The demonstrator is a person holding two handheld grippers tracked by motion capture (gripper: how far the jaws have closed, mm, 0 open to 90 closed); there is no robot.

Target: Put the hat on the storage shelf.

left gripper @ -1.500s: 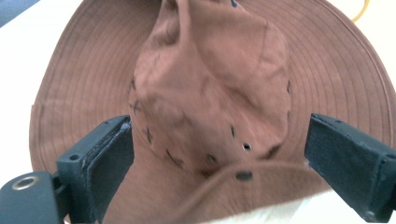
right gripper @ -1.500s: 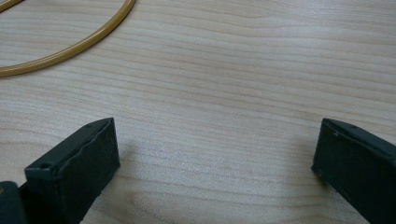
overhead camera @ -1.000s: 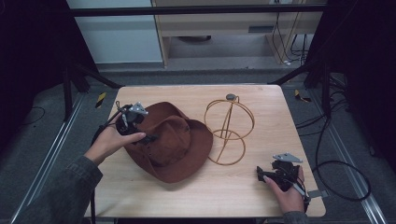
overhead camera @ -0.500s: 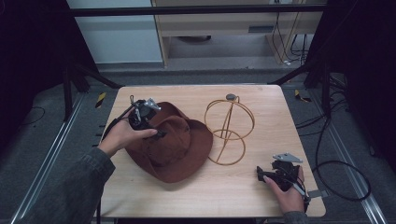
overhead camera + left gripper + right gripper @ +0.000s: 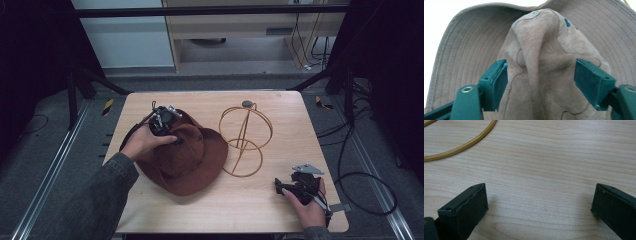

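A brown suede hat lies crown up on the left half of the wooden table. My left gripper reaches onto its crown from the left. In the left gripper view the creased crown stands between the teal pads of that gripper. The jaws have just been closing and I see no squeeze on the fabric. A gold wire hat stand stands upright right of the hat. My right gripper rests open near the front right corner, nothing between its black jaws.
The stand's round base ring lies a short way ahead of the right gripper on bare wood. Cables trail off the table's right side. Dark frame posts and floor rails surround the table.
My left hand has carried its gripper rightward from the hat's left brim onto the crown. The right hand and gripper have stayed put.
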